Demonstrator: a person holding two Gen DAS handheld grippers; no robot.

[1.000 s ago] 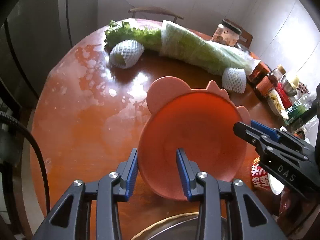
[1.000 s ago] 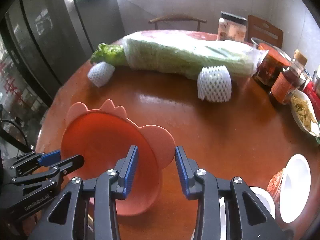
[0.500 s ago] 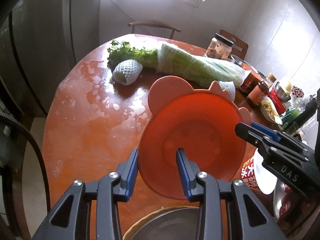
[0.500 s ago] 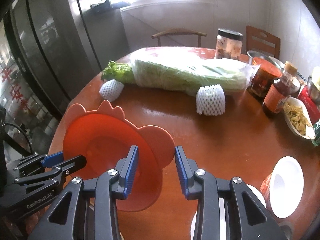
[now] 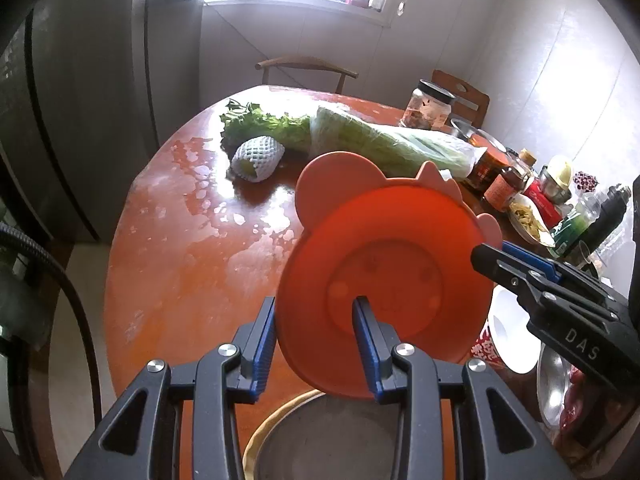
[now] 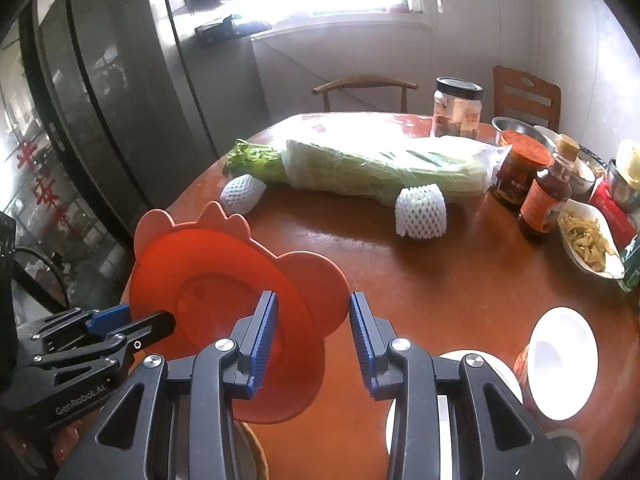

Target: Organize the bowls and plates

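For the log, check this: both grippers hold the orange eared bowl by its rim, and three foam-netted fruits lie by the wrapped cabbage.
Not three: the right wrist view shows two foam-netted fruits, a left fruit and a right fruit, by the wrapped cabbage. The left gripper and right gripper hold the orange eared bowl by its rim.

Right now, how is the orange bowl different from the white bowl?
The orange bowl has ears on its rim; the white bowl has a plain round rim. The orange bowl is up in the air; the white bowl sits on a red container. Both look empty.
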